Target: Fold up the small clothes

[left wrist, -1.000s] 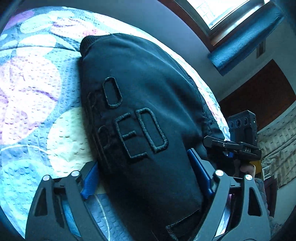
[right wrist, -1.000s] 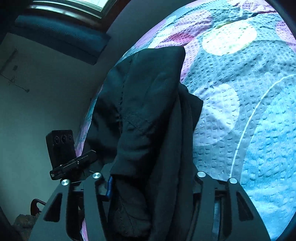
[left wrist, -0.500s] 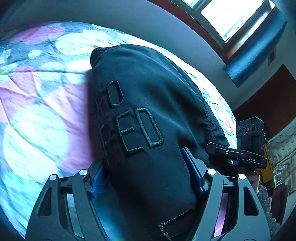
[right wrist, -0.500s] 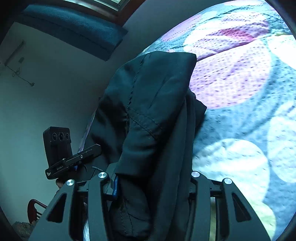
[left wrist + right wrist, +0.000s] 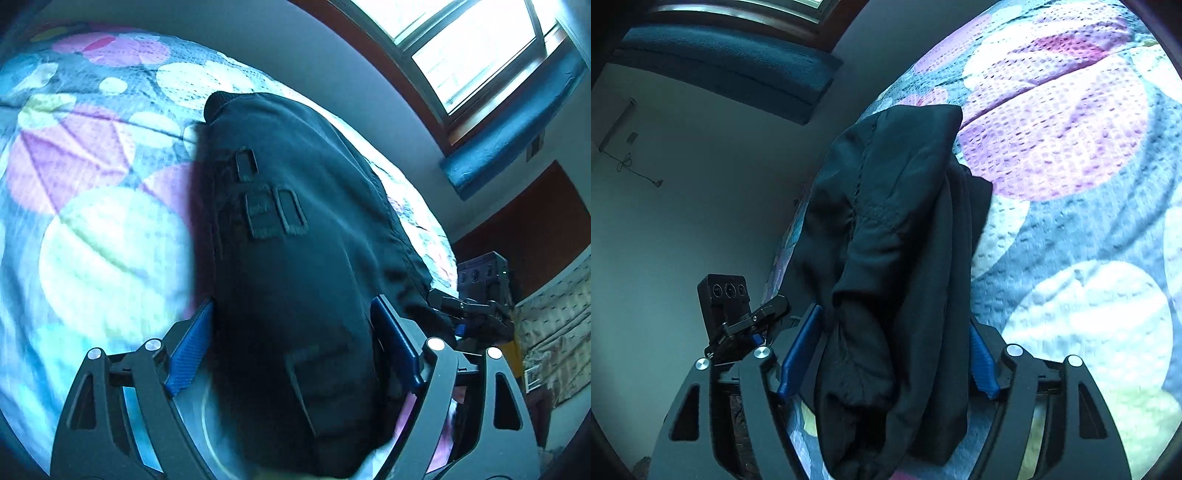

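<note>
Both my tools on the same black garment (image 5: 295,266), which hangs over the patterned bedspread (image 5: 92,229). My left gripper (image 5: 291,347): blue pads (image 5: 188,350) set wide, thick bundle of cloth filling the gap and pressing both pads, so I read it as clamped on the garment. Raised stitched lettering on the fabric, blurred, can't read it. A ribbed cuff or hem at the garment's far top end.

My right gripper (image 5: 890,354): same story, blue pads either side of a bunched, folded wad of the garment (image 5: 897,229), cloth draped down between the fingers. Bedspread (image 5: 1071,184) lies below to the right.

Each view catches the other tool's camera block beside the cloth. Window (image 5: 469,48) above the bed's far side
</note>
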Motion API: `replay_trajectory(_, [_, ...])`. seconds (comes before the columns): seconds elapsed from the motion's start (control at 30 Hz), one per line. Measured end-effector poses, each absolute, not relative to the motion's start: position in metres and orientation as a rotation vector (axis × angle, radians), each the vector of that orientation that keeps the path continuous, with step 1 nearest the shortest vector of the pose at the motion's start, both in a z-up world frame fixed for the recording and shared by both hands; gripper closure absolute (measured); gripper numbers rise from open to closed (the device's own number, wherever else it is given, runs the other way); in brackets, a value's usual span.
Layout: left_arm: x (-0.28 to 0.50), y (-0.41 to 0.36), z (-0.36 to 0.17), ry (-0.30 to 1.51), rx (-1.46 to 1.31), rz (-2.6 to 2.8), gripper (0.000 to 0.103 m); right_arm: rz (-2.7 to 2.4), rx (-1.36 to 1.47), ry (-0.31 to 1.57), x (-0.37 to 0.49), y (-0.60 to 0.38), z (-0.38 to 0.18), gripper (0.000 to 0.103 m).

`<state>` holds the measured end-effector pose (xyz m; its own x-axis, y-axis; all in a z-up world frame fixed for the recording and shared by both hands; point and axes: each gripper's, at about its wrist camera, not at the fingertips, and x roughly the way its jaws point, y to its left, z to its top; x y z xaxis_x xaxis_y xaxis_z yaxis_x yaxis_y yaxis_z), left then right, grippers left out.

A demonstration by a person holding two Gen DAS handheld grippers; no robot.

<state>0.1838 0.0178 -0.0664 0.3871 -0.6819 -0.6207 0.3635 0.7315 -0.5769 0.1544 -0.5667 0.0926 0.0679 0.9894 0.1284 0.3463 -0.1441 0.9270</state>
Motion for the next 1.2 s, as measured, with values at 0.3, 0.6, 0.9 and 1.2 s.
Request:
replay_trajectory(0.3, [0.165,0.008,-0.068,0.966,-0.358,-0.658,0.029,1.086,1.491,1.41,0.13,-0.569,0.108,0.056])
replay_trajectory(0.6, [0.139,0.002,-0.053,0.869,-0.186,-0.569,0.04,1.09,1.596,1.38,0.136,-0.558,0.103,0.064])
replay_trajectory(0.9, [0.139,0.002,-0.055,0.829,-0.166,-0.566,0.036,1.097,1.612,1.334,0.115,-0.565,0.096,0.066])
replay_trajectory(1.2, [0.142,0.004,-0.058,0.825,-0.179,-0.567,0.03,1.093,1.625,1.303,0.107,-0.573,0.096,0.065])
